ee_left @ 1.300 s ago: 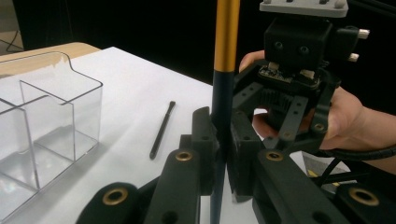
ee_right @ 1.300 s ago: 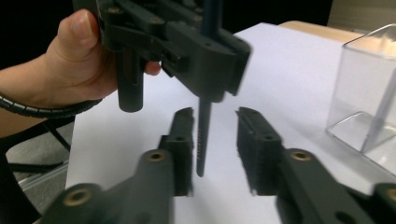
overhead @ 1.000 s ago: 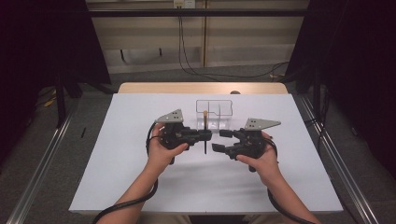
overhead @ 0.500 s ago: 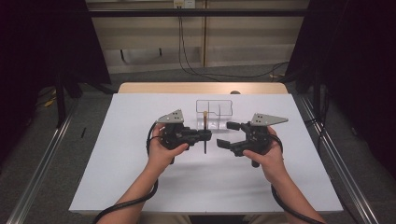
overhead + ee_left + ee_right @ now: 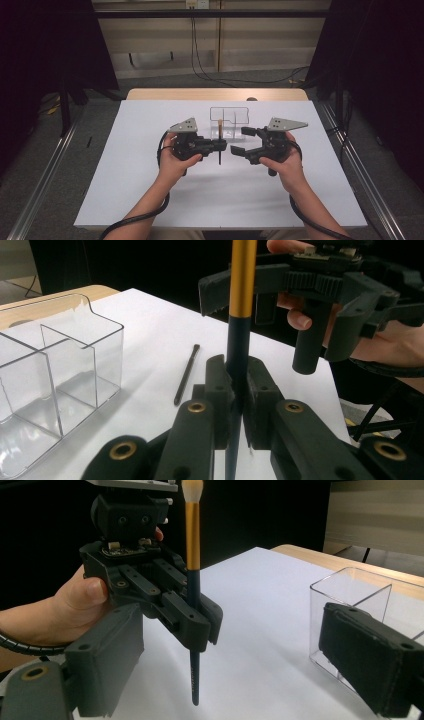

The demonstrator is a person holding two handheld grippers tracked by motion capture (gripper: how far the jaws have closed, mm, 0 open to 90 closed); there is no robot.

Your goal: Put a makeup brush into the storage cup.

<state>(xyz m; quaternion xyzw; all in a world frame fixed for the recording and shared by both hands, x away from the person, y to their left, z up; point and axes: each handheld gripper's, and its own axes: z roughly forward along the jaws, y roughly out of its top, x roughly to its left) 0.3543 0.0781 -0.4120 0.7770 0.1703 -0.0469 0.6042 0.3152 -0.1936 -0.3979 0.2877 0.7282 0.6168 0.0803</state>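
Biggest risk I can see: the left gripper is pinching the makeup brush by its dark handle, bristles up, so if the grip loosens or the hand tilts, it could slip and drop onto the white table. A bump from the right gripper, jaws spread with nothing between them, could knock it crooked too. The brush stands upright between both grippers, just in front of the clear organizer box.

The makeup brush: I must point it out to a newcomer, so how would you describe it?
On the white table, look between the two hand-held tools, just in front of the clear plastic box. The left tool grips the makeup brush upright: dark handle, gold collar, pale bristles on top, unlike the thin black stick lying flat.
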